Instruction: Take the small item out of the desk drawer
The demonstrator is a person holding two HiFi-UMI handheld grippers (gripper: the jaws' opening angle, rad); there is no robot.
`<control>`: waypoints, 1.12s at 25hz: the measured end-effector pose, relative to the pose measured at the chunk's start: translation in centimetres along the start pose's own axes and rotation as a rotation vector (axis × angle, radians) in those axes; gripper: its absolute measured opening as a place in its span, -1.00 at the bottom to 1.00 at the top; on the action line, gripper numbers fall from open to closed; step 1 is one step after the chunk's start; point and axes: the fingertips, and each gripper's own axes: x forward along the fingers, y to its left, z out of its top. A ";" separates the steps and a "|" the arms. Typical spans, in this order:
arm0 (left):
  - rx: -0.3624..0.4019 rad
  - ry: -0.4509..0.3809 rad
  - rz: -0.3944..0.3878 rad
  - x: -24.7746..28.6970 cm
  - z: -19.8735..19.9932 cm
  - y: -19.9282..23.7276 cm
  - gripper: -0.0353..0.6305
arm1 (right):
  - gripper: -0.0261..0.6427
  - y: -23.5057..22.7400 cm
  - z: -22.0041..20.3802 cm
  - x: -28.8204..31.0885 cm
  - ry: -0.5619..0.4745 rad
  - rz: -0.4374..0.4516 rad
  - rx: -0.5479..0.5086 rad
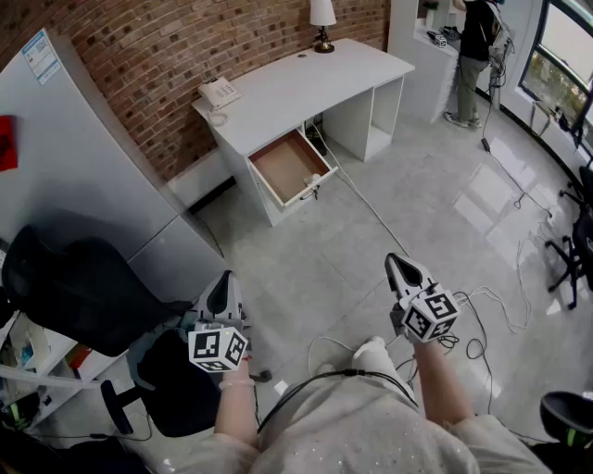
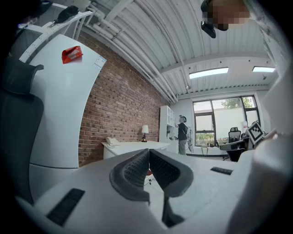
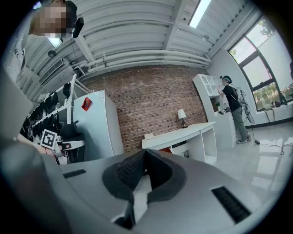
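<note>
The white desk (image 1: pixel 306 79) stands far ahead against the brick wall, and its drawer (image 1: pixel 287 167) is pulled open toward me. A small pale thing (image 1: pixel 315 180) shows at the drawer's front right corner, too small to make out. My left gripper (image 1: pixel 222 281) is shut and empty, low at the left and well short of the desk. My right gripper (image 1: pixel 397 264) is also shut and empty, at the right and pointing toward the desk. In the left gripper view the pads (image 2: pixel 149 154) meet with nothing between them. The right gripper view shows the same (image 3: pixel 145 154), with the desk (image 3: pixel 183 132) beyond.
A telephone (image 1: pixel 219 93) and a lamp (image 1: pixel 322 23) sit on the desk. A tall white cabinet (image 1: pixel 83 176) and a black office chair (image 1: pixel 83 287) stand at my left. Cables (image 1: pixel 482 319) trail over the tiled floor. A person (image 1: pixel 477 51) stands at the far right.
</note>
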 end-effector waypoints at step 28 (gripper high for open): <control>0.008 0.064 0.021 8.0 -1.6 3.8 -0.88 | -0.78 -5.0 -0.7 9.8 0.045 0.011 0.051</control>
